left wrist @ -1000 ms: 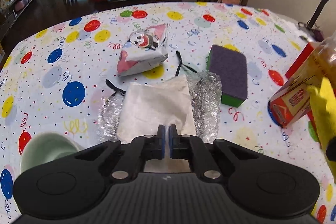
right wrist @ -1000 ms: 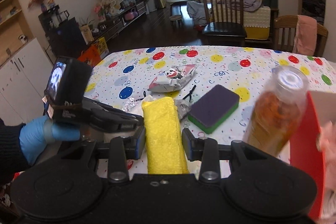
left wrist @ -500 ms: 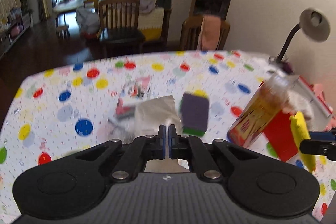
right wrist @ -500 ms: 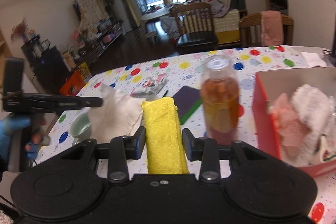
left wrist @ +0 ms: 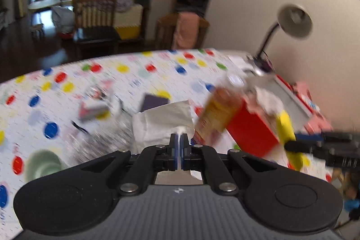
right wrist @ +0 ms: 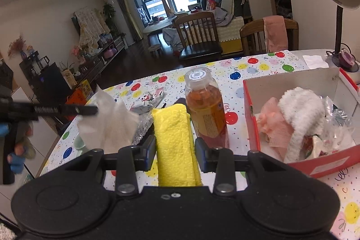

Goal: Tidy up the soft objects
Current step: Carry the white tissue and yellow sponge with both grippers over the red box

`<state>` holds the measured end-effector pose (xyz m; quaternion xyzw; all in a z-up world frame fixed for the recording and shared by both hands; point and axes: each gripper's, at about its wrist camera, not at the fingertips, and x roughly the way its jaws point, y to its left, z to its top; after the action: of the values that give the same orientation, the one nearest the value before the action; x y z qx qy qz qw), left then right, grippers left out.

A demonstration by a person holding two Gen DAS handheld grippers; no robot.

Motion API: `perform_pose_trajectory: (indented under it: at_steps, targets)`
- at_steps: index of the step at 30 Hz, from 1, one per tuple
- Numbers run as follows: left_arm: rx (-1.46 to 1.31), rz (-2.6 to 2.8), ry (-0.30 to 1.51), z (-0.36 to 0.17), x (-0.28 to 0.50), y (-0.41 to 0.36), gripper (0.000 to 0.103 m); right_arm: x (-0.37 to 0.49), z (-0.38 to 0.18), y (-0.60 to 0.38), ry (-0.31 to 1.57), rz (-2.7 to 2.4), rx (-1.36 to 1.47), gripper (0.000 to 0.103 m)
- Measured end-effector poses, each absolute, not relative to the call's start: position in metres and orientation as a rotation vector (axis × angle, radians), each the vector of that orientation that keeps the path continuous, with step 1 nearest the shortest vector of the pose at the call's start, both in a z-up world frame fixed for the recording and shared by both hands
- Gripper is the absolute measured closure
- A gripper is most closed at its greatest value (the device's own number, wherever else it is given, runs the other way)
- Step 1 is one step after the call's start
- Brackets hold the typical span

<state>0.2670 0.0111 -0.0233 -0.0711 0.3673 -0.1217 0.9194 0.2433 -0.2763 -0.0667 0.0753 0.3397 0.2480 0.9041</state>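
Dangling off the surface (right wrist: pixel 265 73), a white cloth (left wrist: pixel 163 122) is pinched in the left hand-held gripper (left wrist: pixel 179 145); the right hand-held gripper (right wrist: pixel 175 150) clamps a yellow cloth (right wrist: pixel 174 145) beside the bottle (right wrist: pixel 205 109) and red box (right wrist: pixel 324 163). Left view is motion-blurred.

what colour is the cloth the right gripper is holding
Yellow cloth, clearest in the right wrist view.

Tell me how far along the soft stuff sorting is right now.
Partly done. The red box already holds a pink cloth and a white fluffy towel. In hand: the right tool grips a yellow cloth, and the left tool pinches a white cloth, both off the table. Left: dropping both into the box.
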Motion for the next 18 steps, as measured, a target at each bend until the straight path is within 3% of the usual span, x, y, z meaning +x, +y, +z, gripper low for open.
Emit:
perform_pose_trajectory:
  at_steps: [10, 18]
  targets:
    - [-0.080, -0.363, 0.891, -0.084, 0.244, -0.053, 0.101, 0.237, -0.074, -0.295, 0.721, 0.504, 0.180, 0.067]
    - [-0.048, -0.307, 1.007, -0.137, 0.250, -0.054, 0.100, 0.239, -0.081, -0.305, 0.743, 0.502, 0.186, 0.067]
